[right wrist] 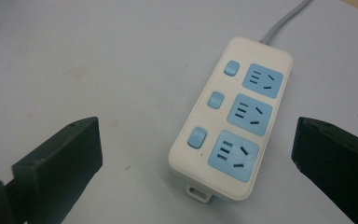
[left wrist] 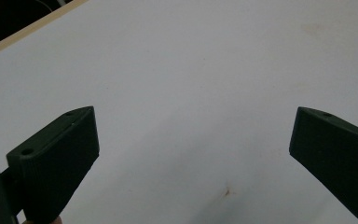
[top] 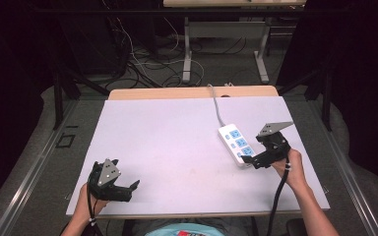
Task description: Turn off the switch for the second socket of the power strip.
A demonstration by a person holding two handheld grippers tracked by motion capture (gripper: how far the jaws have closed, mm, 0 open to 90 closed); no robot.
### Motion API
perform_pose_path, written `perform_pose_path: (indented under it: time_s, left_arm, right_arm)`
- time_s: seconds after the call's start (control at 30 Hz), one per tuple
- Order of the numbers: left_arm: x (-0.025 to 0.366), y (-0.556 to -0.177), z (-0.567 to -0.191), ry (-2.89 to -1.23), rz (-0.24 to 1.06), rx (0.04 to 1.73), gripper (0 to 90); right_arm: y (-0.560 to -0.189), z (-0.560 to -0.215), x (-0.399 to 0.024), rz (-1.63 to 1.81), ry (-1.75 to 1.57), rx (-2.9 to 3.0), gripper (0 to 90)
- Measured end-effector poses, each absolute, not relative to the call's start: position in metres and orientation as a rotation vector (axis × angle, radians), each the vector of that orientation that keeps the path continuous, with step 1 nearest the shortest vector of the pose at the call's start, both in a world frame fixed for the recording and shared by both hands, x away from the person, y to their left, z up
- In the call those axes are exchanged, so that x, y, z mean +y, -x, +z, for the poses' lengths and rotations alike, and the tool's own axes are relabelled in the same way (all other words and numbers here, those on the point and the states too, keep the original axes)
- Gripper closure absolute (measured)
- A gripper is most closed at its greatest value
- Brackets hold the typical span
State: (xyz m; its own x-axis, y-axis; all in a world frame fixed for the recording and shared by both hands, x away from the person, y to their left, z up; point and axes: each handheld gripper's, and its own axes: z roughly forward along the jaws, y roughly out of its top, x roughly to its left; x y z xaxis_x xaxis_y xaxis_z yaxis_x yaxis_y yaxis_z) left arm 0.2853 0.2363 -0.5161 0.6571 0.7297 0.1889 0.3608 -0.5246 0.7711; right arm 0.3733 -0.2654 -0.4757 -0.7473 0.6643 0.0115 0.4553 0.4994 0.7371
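Note:
A white power strip (top: 236, 143) with three blue sockets and three blue switches lies on the right part of the white table top (top: 177, 147); its grey cable (top: 217, 105) runs off toward the far edge. In the right gripper view the power strip (right wrist: 235, 121) lies between the two wide-apart jaws, its near end closest to the camera. My right gripper (top: 250, 160) is open just at the strip's near end, touching nothing. My left gripper (top: 130, 189) is open near the front left edge, with bare table top (left wrist: 191, 93) between its jaws.
A wooden strip (top: 192, 92) borders the table's far edge. Beyond it, tangled cables (top: 142, 61) lie on the floor beside the metal legs of another table (top: 187, 49). A small brown stain (left wrist: 227, 191) marks the table near the left gripper.

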Motion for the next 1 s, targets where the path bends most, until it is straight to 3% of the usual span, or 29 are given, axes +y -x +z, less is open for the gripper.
perform_pose_path:
  time_s: [1.0]
  left_arm:
    - [0.236,-0.288,-0.517,-2.163,0.653,0.834,1.4]
  right_arm:
    - [-0.419,-0.474,-0.259,1.074,-0.973,2.494,0.0]
